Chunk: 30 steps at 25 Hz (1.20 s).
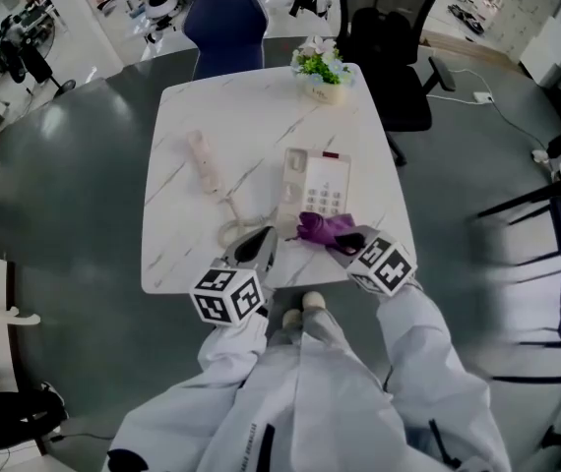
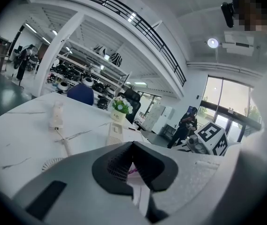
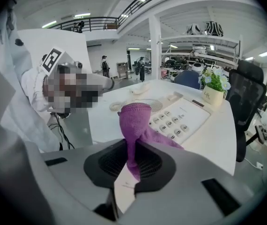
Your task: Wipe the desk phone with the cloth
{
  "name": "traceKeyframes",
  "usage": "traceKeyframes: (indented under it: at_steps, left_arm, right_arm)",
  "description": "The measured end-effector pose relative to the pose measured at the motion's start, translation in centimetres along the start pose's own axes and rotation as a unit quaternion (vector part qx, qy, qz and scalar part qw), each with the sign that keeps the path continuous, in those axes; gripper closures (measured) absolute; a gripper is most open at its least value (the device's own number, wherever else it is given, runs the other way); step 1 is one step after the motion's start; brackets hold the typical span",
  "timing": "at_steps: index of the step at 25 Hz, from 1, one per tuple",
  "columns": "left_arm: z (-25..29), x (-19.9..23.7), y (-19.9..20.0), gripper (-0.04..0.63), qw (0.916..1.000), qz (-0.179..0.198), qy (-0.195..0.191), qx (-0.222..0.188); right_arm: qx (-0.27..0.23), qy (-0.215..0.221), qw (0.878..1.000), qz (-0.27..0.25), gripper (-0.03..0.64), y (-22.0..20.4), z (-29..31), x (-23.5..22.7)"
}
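- The right gripper (image 3: 133,165) is clamped on one end of the purple cloth (image 3: 136,121). The rest of the cloth stands up in a bunch ahead of the jaws.
- In the head view the cloth (image 1: 322,227) lies at the 6 o'clock edge of the desk phone (image 1: 315,185), apparently touching it. The phone sits mid-tabletop (image 1: 182,126).
- The left gripper (image 1: 261,246) hovers just beside, at the phone's 7 o'clock. Its jaws are drawn together with nothing between them.
- The handset (image 1: 202,160) lies off the base, toward 10 o'clock.
- Judged step: the cloth is in hand and wiping is at its start.
- The next move calls for pressing the bunched cloth down onto the keypad and sweeping toward 12 o'clock. The light phone may slide, so the left gripper might need to steady it.
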State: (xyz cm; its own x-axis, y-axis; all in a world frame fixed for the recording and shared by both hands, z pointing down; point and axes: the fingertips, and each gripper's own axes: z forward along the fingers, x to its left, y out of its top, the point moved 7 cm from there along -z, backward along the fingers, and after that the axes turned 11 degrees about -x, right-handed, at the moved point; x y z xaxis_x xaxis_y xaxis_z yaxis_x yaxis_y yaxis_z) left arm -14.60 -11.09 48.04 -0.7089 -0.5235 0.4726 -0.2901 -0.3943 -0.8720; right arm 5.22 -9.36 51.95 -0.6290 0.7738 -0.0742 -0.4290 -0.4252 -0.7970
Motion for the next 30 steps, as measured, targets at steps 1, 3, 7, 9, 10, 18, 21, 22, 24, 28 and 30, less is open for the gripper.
traceKeyframes:
  at_steps: [1, 3, 7, 9, 10, 18, 21, 22, 24, 28, 30]
  left_arm:
    - [0.0, 0.1, 0.1, 0.597, 1.0000, -0.001, 0.002, -0.001]
    - [0.1, 0.4, 0.3, 0.597, 1.0000, -0.003, 0.008, -0.003]
    - [0.5, 0.9, 0.8, 0.597, 0.9998, -0.004, 0.018, -0.009]
    - [0.7, 1.1, 1.1, 0.597, 0.9996, -0.004, 0.022, -0.014]
    - [0.8, 1.2, 1.3, 0.597, 0.9996, -0.004, 0.024, -0.016]
    - [2.4, 1.5, 2.1, 0.597, 0.9990, -0.008, 0.033, -0.028]
    - [3.0, 1.5, 2.4, 0.597, 0.9990, -0.010, 0.033, -0.030]
    - [3.2, 1.5, 2.4, 0.597, 0.9989, -0.011, 0.033, -0.030]
    - [3.6, 1.5, 2.5, 0.597, 0.9989, -0.012, 0.033, -0.030]
    - [4.1, 1.6, 2.9, 0.597, 0.9988, -0.012, 0.036, -0.030]
    - [4.5, 1.8, 2.8, 0.597, 0.9988, -0.012, 0.037, -0.030]
  right_arm:
    - [-0.015, -0.002, 1.000, 0.007, 0.584, 0.3, -0.2, -0.2]
    - [-0.042, -0.008, 0.999, 0.026, 0.583, 0.8, -0.4, -0.7]
    - [-0.078, -0.023, 0.996, 0.038, 0.584, 2.1, -1.1, -1.8]
    - [-0.095, -0.027, 0.994, 0.042, 0.584, 2.9, -1.3, -2.4]
    - [-0.102, -0.029, 0.993, 0.044, 0.584, 3.3, -1.4, -2.6]
    - [-0.142, -0.045, 0.987, 0.050, 0.584, 5.9, -1.5, -5.5]
    - [-0.149, -0.059, 0.986, 0.047, 0.584, 6.8, -1.2, -6.9]
    - [-0.150, -0.063, 0.986, 0.047, 0.584, 7.0, -1.0, -7.3]
    - [-0.151, -0.073, 0.985, 0.042, 0.584, 7.5, -0.7, -8.2]
    - [-0.148, -0.092, 0.984, 0.024, 0.584, 8.8, -0.1, -9.6]
    - [-0.147, -0.102, 0.984, 0.015, 0.584, 9.2, 0.4, -10.5]
